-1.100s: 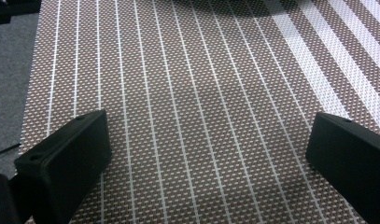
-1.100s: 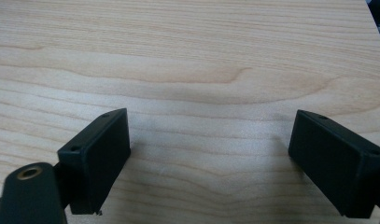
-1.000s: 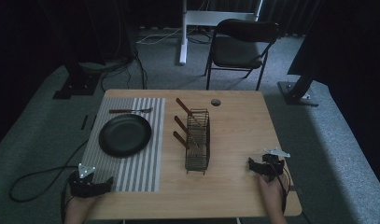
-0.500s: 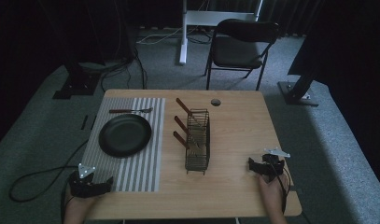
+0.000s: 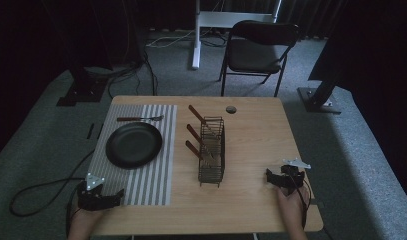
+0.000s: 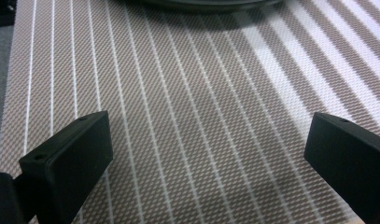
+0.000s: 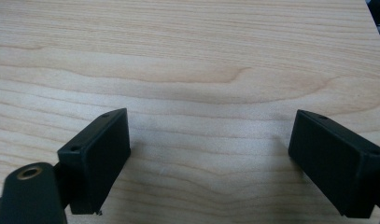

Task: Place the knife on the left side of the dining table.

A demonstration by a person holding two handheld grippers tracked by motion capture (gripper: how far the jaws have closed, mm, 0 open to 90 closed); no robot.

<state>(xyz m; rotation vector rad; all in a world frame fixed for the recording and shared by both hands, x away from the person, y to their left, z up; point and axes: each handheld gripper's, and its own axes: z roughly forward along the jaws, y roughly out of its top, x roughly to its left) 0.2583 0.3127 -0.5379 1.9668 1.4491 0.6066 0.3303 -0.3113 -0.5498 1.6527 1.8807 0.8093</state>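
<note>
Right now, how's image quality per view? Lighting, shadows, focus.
High view: dim and soft, the room almost black, table the brightest area. Left gripper view: striped placemat weave sharp, the black plate casts a shadow band on it, bright patch at right. Right gripper view: wood grain crisp, evenly lit, soft shadows under both jaws.

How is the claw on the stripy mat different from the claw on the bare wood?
The left claw rests on the striped mat, near the black plate; the right claw rests on the bare wooden table, beside the wire rack. The left claw sits at the table's left front corner, the right claw toward its right front. Both are black, wide open and empty.
</note>
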